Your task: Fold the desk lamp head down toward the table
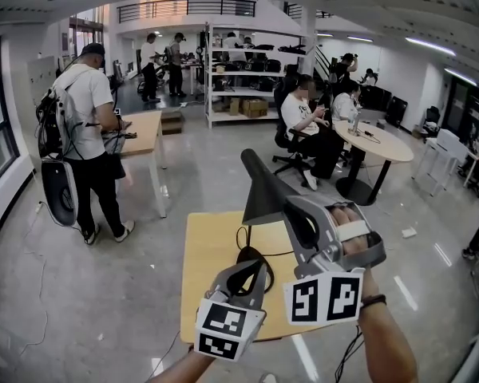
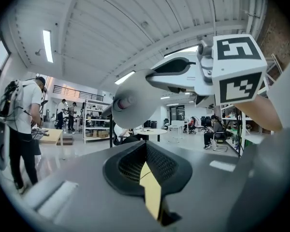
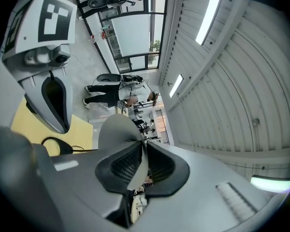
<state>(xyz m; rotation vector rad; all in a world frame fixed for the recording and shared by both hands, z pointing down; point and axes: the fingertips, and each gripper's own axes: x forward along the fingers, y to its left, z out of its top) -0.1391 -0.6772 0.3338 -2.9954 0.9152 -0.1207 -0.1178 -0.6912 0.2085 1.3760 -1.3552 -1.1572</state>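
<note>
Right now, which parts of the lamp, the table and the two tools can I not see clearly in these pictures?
- Joint under the lamp head: head view, hidden behind the head and the right tool.
- Lamp base: head view, partly covered by the left tool; whether they touch is unclear.
- Near edge of the table: head view, partly covered by the marker cubes.

**Grey shells, chequered cubes**

The left gripper (image 2: 146, 167) and right gripper (image 3: 144, 164) have smooth grey shells and black meshed pads (image 2: 130, 166); each carries a white marker cube (image 1: 227, 325) printed with black squares (bold, blocky ones); a dark wristband (image 1: 374, 300) and a white strap (image 1: 353, 230) are worn on the right.
</note>
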